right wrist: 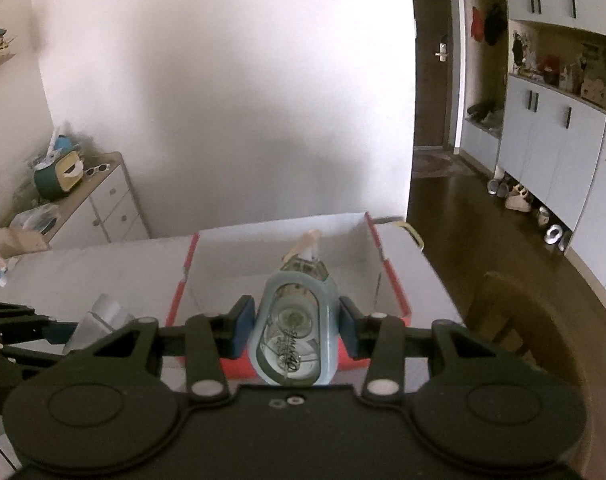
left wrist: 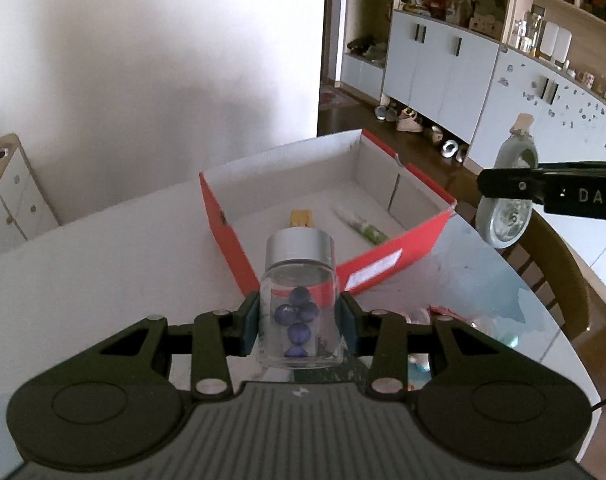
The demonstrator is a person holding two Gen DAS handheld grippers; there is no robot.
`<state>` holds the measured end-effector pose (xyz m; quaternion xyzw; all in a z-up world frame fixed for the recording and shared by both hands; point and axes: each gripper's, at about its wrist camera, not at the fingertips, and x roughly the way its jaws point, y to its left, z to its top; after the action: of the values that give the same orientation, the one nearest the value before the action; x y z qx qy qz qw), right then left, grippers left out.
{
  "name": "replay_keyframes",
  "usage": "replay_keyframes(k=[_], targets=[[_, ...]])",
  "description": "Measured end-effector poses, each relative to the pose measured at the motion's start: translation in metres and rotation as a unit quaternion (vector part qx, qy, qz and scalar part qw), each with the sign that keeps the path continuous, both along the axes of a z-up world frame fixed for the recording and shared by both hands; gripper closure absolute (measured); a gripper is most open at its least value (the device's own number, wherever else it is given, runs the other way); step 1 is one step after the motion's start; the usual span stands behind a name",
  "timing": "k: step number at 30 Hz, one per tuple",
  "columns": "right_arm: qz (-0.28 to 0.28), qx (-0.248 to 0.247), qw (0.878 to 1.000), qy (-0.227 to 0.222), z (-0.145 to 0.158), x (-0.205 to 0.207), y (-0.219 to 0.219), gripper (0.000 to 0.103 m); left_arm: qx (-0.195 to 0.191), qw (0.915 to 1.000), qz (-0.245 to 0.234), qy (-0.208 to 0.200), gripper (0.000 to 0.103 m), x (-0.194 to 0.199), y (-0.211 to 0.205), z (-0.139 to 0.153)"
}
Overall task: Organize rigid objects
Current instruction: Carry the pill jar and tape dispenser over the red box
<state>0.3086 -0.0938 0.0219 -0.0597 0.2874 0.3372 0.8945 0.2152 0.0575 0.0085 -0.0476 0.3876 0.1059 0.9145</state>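
**Both grippers loaded above the table, red box ahead**

A clear glass jar (left wrist: 299, 316) with a silver lid, holding dark blue beads (left wrist: 299, 320), sits clamped between the pads of the left gripper (left wrist: 299, 322), clear of the table (left wrist: 83, 272). A pale blue correction-tape dispenser (right wrist: 295, 328) is clamped between the pads of the right gripper (right wrist: 295, 330); in the left view it hangs at the right edge. Just beyond both stands the open red box (left wrist: 231, 240), containing a small yellow item (left wrist: 301, 218) and a green-and-white tube (left wrist: 363, 226). A wooden chair (left wrist: 559, 272) stands beside the table.
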Motion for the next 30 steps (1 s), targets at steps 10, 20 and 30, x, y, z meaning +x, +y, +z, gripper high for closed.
replay_keyframes(k=[10,20,30], targets=[[-0.002,-0.014,1.000,0.001,-0.008,0.048,0.002,0.059,0.021,0.9998,-0.001,0.008,0.063,0.061,-0.004,-0.005],[0.028,-0.040,0.999,0.014,-0.032,0.092,0.017,0.059,0.023,0.9994,-0.001,0.026,0.063,0.134,0.003,-0.025],[0.072,-0.075,0.994,0.032,-0.056,0.124,0.036,0.059,0.021,0.9981,0.001,0.058,0.063,0.192,0.010,-0.055]])
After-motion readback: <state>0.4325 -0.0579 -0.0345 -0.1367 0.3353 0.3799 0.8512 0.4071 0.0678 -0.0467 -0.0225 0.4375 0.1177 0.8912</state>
